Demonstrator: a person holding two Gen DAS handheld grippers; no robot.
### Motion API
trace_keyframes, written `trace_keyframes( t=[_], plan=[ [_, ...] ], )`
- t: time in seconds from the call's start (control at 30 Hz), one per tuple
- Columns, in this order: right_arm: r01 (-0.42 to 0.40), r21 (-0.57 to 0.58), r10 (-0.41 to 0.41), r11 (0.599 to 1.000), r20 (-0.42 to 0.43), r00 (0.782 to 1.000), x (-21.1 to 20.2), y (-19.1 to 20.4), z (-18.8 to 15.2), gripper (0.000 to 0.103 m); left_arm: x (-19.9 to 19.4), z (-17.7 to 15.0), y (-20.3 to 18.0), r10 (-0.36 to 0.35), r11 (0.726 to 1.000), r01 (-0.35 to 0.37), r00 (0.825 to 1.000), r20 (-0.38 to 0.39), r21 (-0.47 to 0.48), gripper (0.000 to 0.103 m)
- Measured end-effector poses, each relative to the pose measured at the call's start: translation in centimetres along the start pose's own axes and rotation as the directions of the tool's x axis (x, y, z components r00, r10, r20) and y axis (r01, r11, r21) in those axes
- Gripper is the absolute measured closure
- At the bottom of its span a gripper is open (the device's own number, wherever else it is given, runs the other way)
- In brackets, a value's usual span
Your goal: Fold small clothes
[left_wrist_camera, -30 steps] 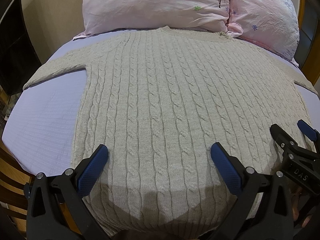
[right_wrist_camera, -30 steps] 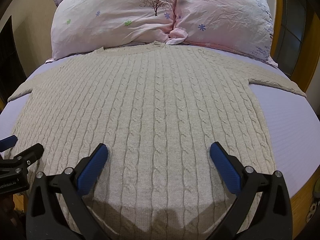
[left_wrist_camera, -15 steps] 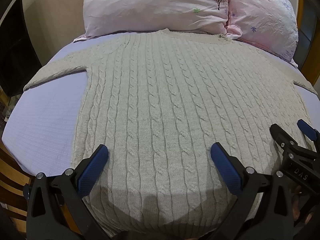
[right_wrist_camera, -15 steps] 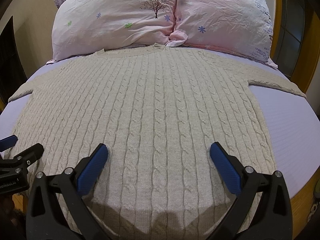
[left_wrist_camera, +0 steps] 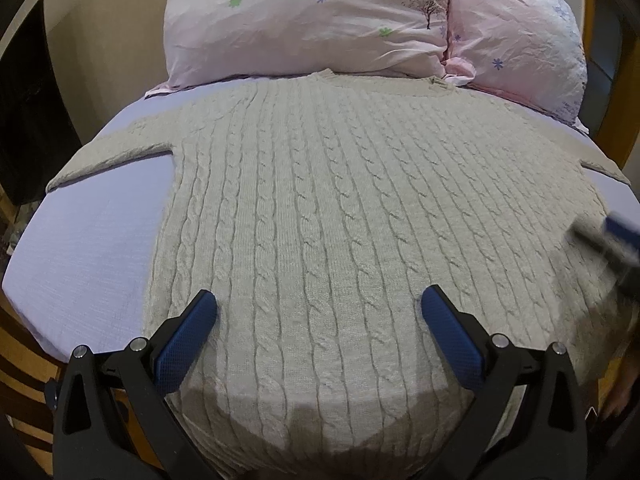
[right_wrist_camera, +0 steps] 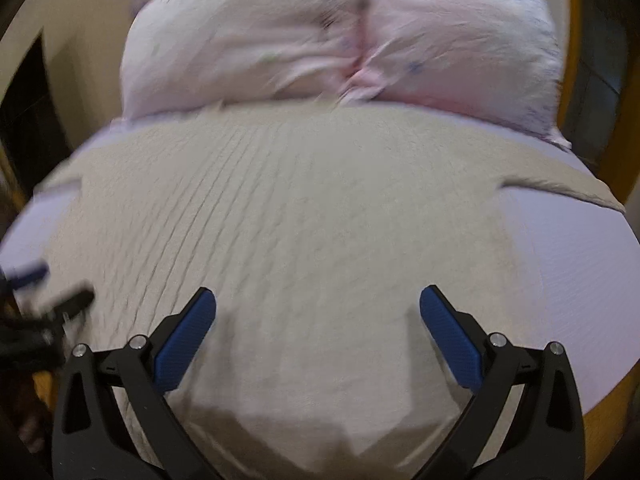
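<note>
A beige cable-knit sweater (left_wrist_camera: pixel 340 208) lies flat and face up on a lilac bed sheet (left_wrist_camera: pixel 88 240), collar toward the pillows, sleeves spread to both sides. It also shows, blurred, in the right wrist view (right_wrist_camera: pixel 304 240). My left gripper (left_wrist_camera: pixel 318 320) is open and empty above the sweater's hem, left of centre. My right gripper (right_wrist_camera: pixel 318 320) is open and empty above the hem on the right side. The right gripper shows blurred at the right edge of the left wrist view (left_wrist_camera: pixel 608 240). The left gripper shows at the left edge of the right wrist view (right_wrist_camera: pixel 44 292).
Two pink floral pillows (left_wrist_camera: pixel 320 20) lean at the head of the bed behind the collar. A wooden bed frame (left_wrist_camera: pixel 24 376) shows at the near corners. A dark doorway (left_wrist_camera: pixel 24 120) is at the far left.
The right gripper is moving fast: its view is now blurred and shifted to the right and forward. The left gripper has crept slightly forward. The sweater has not moved.
</note>
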State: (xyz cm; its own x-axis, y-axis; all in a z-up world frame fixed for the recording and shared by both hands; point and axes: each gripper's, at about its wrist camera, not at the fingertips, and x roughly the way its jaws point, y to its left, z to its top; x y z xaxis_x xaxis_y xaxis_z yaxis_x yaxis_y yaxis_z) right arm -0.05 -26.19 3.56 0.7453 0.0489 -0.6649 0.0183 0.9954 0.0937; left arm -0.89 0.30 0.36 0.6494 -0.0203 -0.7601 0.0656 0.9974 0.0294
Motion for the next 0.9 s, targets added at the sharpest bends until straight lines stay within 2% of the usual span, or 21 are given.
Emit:
trace_keyframes(
  t=[0.07,0.1,0.17,0.23,0.27,0.3,0.33,0.37,0.4,0.5,0.53,0.57,0.6,0.63,0.7,0.73,0.8,0.83,0.87,0.9],
  plan=[
    [0.027,0.155,-0.039,0.988,0.073,0.997,-1.2,-6.2,3.3,0.002,-0.1,0.4,0.6,-0.041,0.999,0.042,0.999,0.011,-0.014,0.001],
    [0.034,0.204,-0.052,0.978,0.082,0.995,-1.1,-8.2,4.1,0.002,-0.4,0.6,1.0,-0.071,0.997,0.072,0.997,0.03,-0.024,0.001],
    [0.113,0.347,-0.149,0.931,0.08,0.986,-0.3,-14.7,6.4,0.002,-0.9,1.3,2.0,-0.139,0.989,0.144,0.985,0.103,-0.044,0.001],
    [0.263,0.443,-0.298,0.857,0.011,0.954,1.5,-21.1,8.6,0.017,-1.4,2.1,2.8,-0.183,0.98,0.193,0.967,0.179,-0.045,0.001],
    [0.318,0.492,-0.35,0.811,-0.027,0.936,2.6,-24.6,9.6,0.028,-1.6,2.6,3.3,-0.206,0.975,0.22,0.955,0.215,-0.043,0.001],
    [0.352,0.529,-0.377,0.772,-0.064,0.924,3.6,-27.3,10.2,0.034,-1.6,3.2,3.8,-0.225,0.969,0.241,0.946,0.233,-0.043,0.001],
    [0.369,0.559,-0.387,0.742,-0.092,0.917,4.3,-29.2,10.5,0.035,-1.6,3.7,4.1,-0.241,0.965,0.26,0.94,0.243,-0.047,0.001],
    [0.38,0.619,-0.382,0.688,-0.136,0.914,5.5,-32.4,10.9,0.038,-1.3,4.4,4.8,-0.258,0.958,0.281,0.933,0.249,-0.058,0.001],
    [0.381,0.65,-0.375,0.657,-0.156,0.914,6.0,-34.1,10.9,0.044,-1.2,4.8,5.3,-0.266,0.954,0.291,0.93,0.253,-0.068,0.001],
    [0.358,0.774,-0.341,0.522,-0.196,0.92,7.9,-39.1,10.5,0.052,-0.5,6.1,7.2,-0.261,0.946,0.301,0.927,0.268,-0.12,0.001],
    [0.351,0.791,-0.333,0.501,-0.199,0.922,8.4,-40.0,10.4,0.053,-0.3,6.4,7.7,-0.254,0.944,0.299,0.928,0.271,-0.138,0.001],
    [0.348,0.804,-0.321,0.482,-0.208,0.924,9.2,-40.8,10.4,0.058,0.0,6.8,8.4,-0.246,0.941,0.297,0.929,0.275,-0.162,0.001],
    [0.346,0.81,-0.31,0.474,-0.214,0.926,10.0,-41.2,10.4,0.063,0.1,6.7,9.1,-0.243,0.937,0.299,0.929,0.278,-0.179,0.001],
    [0.35,0.805,-0.337,0.478,-0.2,0.92,10.3,-41.3,10.6,0.064,0.2,6.8,9.8,-0.24,0.933,0.301,0.929,0.28,-0.198,0.001],
    [0.356,0.794,-0.339,0.492,-0.202,0.919,11.1,-42.0,10.7,0.087,0.6,6.8,11.5,-0.243,0.916,0.316,0.927,0.286,-0.248,0.001],
    [0.353,0.791,-0.344,0.5,-0.192,0.919,11.3,-42.3,10.7,0.094,0.9,6.8,12.5,-0.244,0.903,0.325,0.926,0.288,-0.281,0.001],
    [0.327,0.798,-0.349,0.506,-0.157,0.924,11.0,-42.1,10.9,0.095,1.2,6.8,14.2,-0.236,0.884,0.329,0.927,0.291,-0.332,0.001],
    [0.302,0.792,-0.367,0.531,-0.107,0.924,10.4,-41.2,11.6,0.095,1.3,6.7,15.3,-0.223,0.874,0.324,0.929,0.295,-0.361,0.001],
    [0.288,0.765,-0.385,0.576,-0.058,0.921,9.7,-39.6,12.8,0.096,1.3,6.7,16.2,-0.207,0.869,0.315,0.932,0.299,-0.382,0.001],
    [0.28,0.71,-0.401,0.647,0.004,0.916,8.8,-37.1,14.5,0.096,1.2,6.6,17.4,-0.182,0.862,0.301,0.935,0.305,-0.407,0.001]
  ],
)
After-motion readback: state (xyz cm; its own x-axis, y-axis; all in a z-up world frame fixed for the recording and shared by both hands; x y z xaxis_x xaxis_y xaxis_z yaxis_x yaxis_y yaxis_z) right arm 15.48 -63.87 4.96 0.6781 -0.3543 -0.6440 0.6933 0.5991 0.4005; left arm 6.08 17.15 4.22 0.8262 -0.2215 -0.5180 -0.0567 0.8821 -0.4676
